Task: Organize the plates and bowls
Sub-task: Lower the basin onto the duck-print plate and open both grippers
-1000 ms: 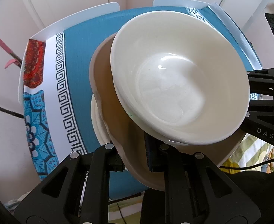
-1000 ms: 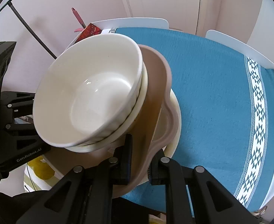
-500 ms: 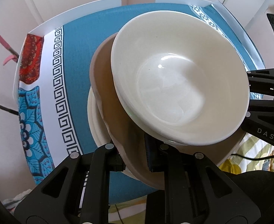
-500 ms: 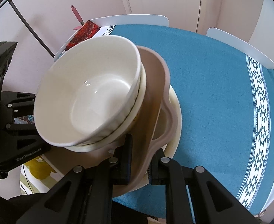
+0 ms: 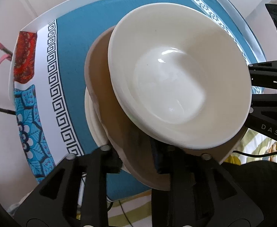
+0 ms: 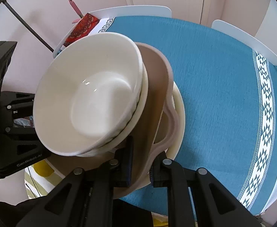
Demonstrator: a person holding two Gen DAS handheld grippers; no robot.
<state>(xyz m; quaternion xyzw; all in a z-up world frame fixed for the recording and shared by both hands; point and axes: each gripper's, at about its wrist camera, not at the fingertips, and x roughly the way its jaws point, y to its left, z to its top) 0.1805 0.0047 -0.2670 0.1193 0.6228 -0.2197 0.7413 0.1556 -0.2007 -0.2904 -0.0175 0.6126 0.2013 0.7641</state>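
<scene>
A stack of dishes is held up over the table between both grippers. Nested white bowls (image 5: pixel 178 79) (image 6: pixel 89 102) sit on a tan plate (image 5: pixel 117 128) (image 6: pixel 155 87), with a cream plate (image 5: pixel 93 121) (image 6: pixel 180 109) under it. My left gripper (image 5: pixel 138 158) is shut on the plates' near rim. My right gripper (image 6: pixel 141 162) is shut on the opposite rim. Each gripper shows in the other's view, the right one (image 5: pixel 267 102) and the left one (image 6: pixel 11 124).
The table carries a teal cloth (image 5: pixel 76 43) (image 6: pixel 217 79) with a white patterned border (image 5: pixel 57 87) (image 6: pixel 265 98). White chair backs (image 6: pixel 131 11) stand at the far side. A red patterned item (image 5: pixel 24 58) lies at the table's corner. A wall and doors are behind.
The held stack has shifted slightly over the table, and the table appears to have slid a little in both views. Both grips are unchanged.
</scene>
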